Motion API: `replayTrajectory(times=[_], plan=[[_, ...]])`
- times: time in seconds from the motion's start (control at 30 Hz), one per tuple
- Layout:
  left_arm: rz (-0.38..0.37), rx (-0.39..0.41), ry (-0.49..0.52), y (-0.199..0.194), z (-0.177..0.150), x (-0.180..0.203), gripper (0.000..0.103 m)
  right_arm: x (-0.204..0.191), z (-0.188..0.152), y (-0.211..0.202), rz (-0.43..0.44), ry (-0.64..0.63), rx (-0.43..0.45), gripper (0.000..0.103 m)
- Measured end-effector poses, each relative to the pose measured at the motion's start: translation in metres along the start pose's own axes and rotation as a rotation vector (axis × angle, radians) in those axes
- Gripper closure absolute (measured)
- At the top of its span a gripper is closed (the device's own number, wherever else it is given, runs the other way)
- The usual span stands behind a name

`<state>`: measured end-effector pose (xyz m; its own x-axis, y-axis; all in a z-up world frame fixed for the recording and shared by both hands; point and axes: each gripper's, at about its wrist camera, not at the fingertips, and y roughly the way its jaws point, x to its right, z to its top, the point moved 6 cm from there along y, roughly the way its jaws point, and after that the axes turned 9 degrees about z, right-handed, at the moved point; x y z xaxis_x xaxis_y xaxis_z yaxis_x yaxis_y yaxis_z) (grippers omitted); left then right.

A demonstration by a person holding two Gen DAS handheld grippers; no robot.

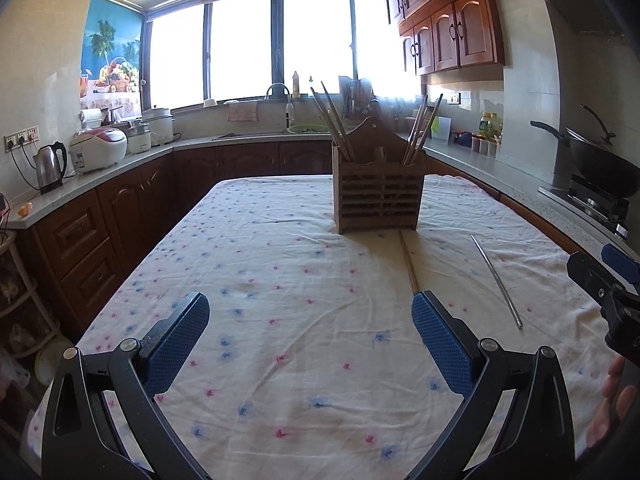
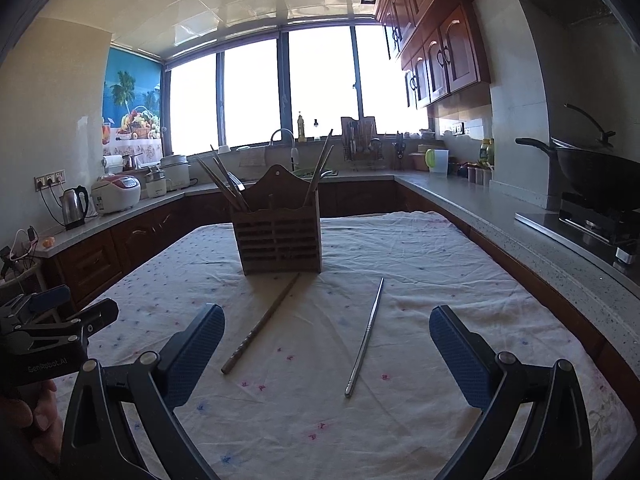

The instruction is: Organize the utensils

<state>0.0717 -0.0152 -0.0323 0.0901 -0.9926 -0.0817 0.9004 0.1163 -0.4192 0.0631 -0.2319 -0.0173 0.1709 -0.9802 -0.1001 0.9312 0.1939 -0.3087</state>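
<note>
A wooden utensil holder stands on the floral tablecloth and holds several chopsticks and a fork. A wooden chopstick and a metal chopstick lie on the cloth in front of the holder. My left gripper is open and empty above the cloth, left of the wooden chopstick. My right gripper is open and empty, with both loose chopsticks lying between its fingers' lines. Each gripper shows at the other view's edge.
Kitchen counters ring the table, with a kettle and rice cooker on the left. A wok sits on the stove at right. A sink lies under the window.
</note>
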Motion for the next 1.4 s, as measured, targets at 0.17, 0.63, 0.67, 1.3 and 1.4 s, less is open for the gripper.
replayTrajectory(times=[0.17,0.63,0.67,1.3,1.4], plan=[[0.004,0.008,-0.010,0.000,-0.003,-0.003,0.000,0.002,-0.006,0.002,-0.009,-0.005,-0.003,0.000],[0.033,0.030,-0.009,-0.004,-0.004,-0.008,0.000,0.000,-0.009,0.001,-0.011,-0.012,0.008,0.000],[0.034,0.033,-0.005,-0.004,-0.004,-0.008,0.000,0.000,-0.009,0.001,-0.009,-0.012,0.008,0.000],[0.021,0.069,0.015,-0.015,-0.004,-0.003,0.000,-0.002,-0.007,-0.005,0.001,-0.019,0.040,0.000],[0.019,0.067,0.015,-0.015,-0.003,-0.003,0.000,-0.001,-0.007,-0.005,0.002,-0.020,0.041,0.000]])
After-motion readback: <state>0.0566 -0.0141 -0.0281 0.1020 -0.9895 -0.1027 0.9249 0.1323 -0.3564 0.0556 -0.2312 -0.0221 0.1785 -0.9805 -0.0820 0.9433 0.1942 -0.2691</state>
